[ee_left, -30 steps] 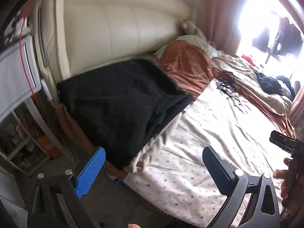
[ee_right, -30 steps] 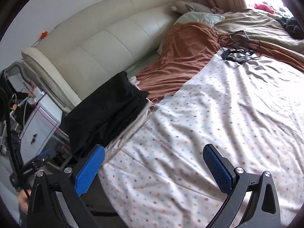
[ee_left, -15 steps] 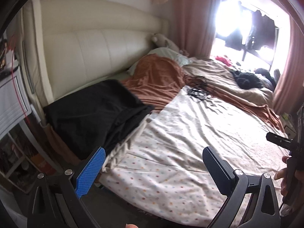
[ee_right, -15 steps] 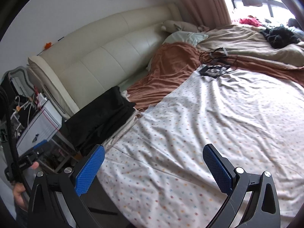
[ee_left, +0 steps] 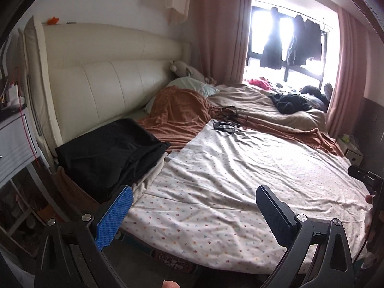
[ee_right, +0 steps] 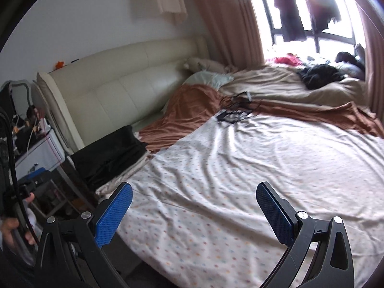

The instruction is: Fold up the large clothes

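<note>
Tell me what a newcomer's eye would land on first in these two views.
Most striking is the folded black garment stacked at the near left corner of the bed, by the cream headboard. Next, the wide dotted sheet spreads wrinkled across the foreground, with a rust-brown blanket bunched behind it. Both the left gripper and the right gripper hang open and empty over the near bed edge.

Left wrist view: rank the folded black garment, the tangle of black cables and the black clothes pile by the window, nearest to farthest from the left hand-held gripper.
1. Folded black garment, left bed edge.
2. Black cables, mid-bed.
3. Black clothes pile, far right by window.
</note>
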Tool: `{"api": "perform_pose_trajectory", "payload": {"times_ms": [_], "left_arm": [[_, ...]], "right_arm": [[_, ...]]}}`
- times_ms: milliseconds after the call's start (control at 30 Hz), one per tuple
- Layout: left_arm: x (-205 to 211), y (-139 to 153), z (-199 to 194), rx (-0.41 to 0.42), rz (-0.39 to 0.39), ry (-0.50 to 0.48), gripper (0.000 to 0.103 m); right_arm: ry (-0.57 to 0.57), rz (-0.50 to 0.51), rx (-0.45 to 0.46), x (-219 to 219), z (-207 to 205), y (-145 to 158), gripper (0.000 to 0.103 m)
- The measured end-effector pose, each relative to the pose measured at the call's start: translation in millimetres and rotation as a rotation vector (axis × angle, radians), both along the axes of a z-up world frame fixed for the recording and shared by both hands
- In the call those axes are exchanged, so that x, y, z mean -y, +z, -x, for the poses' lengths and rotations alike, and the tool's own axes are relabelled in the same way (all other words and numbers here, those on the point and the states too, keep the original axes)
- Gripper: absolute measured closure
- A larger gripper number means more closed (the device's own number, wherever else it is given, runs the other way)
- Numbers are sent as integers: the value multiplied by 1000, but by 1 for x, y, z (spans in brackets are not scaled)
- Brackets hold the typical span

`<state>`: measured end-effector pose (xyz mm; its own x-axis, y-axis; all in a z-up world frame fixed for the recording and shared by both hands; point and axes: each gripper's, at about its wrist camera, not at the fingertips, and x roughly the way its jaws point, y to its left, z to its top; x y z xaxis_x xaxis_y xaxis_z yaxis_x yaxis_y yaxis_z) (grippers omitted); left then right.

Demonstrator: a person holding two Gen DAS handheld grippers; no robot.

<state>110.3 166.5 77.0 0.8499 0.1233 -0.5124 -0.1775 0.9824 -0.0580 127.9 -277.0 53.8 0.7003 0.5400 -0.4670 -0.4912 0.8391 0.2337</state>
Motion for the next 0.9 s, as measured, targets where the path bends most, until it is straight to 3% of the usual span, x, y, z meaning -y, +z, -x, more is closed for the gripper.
{"api": "perform_pose_trajectory", "payload": {"times_ms": [500, 900], "left_arm": [[38, -5, 100, 132, -44, -47, 0], [57, -30, 144, 171, -44, -68, 1]], "right_arm": [[-109, 12, 124, 56, 127, -3, 0], [-135, -17, 117, 62, 195, -38, 0]]}}
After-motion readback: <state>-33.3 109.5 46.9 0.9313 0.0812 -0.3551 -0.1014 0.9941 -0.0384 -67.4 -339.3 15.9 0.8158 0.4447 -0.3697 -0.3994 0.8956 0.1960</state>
